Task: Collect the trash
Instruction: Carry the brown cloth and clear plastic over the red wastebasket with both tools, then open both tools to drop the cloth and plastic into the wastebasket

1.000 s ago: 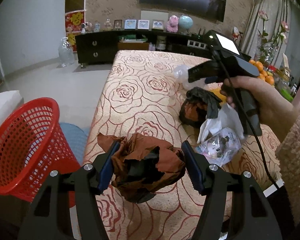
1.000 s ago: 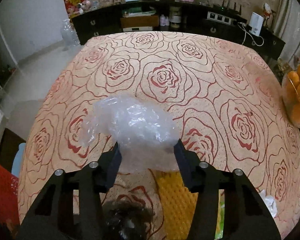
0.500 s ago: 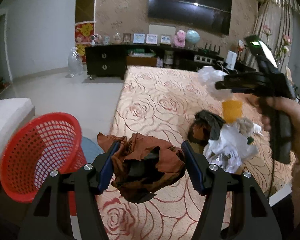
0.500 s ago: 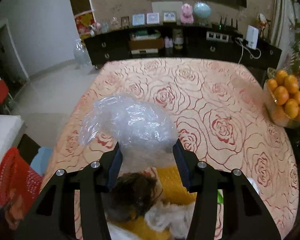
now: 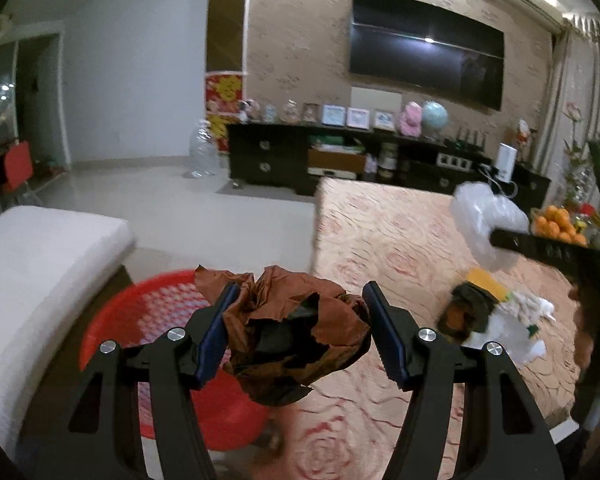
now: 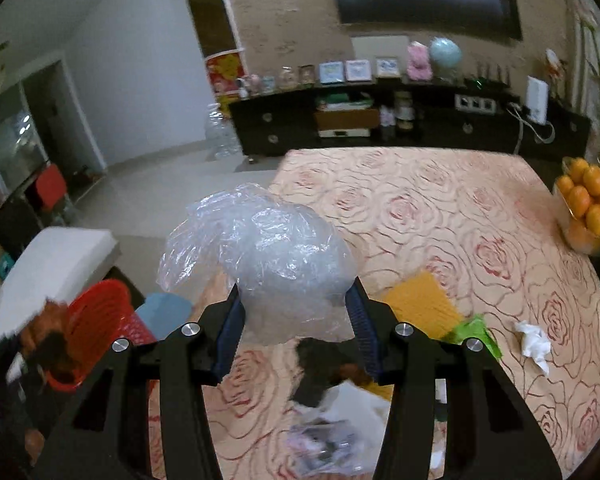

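My left gripper (image 5: pixel 300 330) is shut on a crumpled brown wrapper (image 5: pixel 296 332), held in the air above the rim of the red mesh basket (image 5: pixel 148 312) beside the table. My right gripper (image 6: pixel 294 330) is shut on a clear plastic bag (image 6: pixel 276 252) and holds it above the table; the bag also shows in the left wrist view (image 5: pixel 486 220). More trash lies on the rose-patterned tablecloth (image 6: pixel 480 240): a dark wrapper (image 5: pixel 466 310), a yellow sheet (image 6: pixel 420 308), a white tissue (image 6: pixel 534 342) and a white bag (image 6: pixel 340 428).
A white cushioned seat (image 5: pixel 40 256) stands left of the basket (image 6: pixel 96 320). A bowl of oranges (image 6: pixel 592 208) sits at the table's right edge. A dark TV cabinet (image 5: pixel 340 160) runs along the far wall. Open floor (image 5: pixel 160 208) lies to the left.
Both grippers have risen and swung left with their loads. The left one now hangs over the red basket, and the right one has lifted the clear bag higher off the table.
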Demonstrator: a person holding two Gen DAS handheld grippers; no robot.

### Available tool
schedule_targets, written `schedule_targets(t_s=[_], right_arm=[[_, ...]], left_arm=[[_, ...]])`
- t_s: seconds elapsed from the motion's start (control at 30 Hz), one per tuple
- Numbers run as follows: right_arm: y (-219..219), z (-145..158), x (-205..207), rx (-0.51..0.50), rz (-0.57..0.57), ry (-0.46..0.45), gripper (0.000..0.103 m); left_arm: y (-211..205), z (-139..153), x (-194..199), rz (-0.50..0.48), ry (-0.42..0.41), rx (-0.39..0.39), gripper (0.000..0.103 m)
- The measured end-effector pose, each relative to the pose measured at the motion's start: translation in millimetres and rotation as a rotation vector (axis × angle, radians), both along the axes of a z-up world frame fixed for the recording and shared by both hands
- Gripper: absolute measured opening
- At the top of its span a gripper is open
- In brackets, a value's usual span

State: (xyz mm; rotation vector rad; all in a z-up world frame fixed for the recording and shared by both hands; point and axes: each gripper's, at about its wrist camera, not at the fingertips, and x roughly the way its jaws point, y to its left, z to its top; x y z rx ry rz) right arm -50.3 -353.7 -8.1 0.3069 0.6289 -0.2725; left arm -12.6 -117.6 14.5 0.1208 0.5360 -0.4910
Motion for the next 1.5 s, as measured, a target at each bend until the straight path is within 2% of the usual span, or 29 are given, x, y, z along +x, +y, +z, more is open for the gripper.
schedule_targets(t_s=[0.17,0.23,0.47,0.6,1.0,1.13,1.3,1.4,1.5], right_arm=[[31,10,4,-0.023,0.064,-0.031,0.048],[42,11,7,-0.032,0.093,-0.038,0.048],[86,5,29,-0.053,0.199,-0.021,0.048],[108,0,46,-0.051,0.243,-0.003,0.048],[165,-18,95,-0.003,0.400,0.054,0.048],[176,-24,105,0.000,0.429,0.076,0.049],[182,-25,111,0.011,0.457,0.090,0.057],[184,-26,113,0.024,0.464,0.091,0.066],[181,-24,110,0.039,0.462,0.087,0.070]], left_arm=[[32,19,24,0.093,-0.040,0.044,0.061],[45,21,34,0.131,-0.036,0.036,0.061],[80,-6,63,0.223,0.088,-0.017,0.061],[91,-11,70,0.254,0.096,0.005,0.061],[111,-41,98,0.289,0.225,0.045,0.061],[109,-42,98,0.274,0.214,0.066,0.062],[106,-44,101,0.257,0.236,0.056,0.063],[110,-43,102,0.249,0.247,0.031,0.065],[114,-42,102,0.238,0.267,-0.002,0.069]])
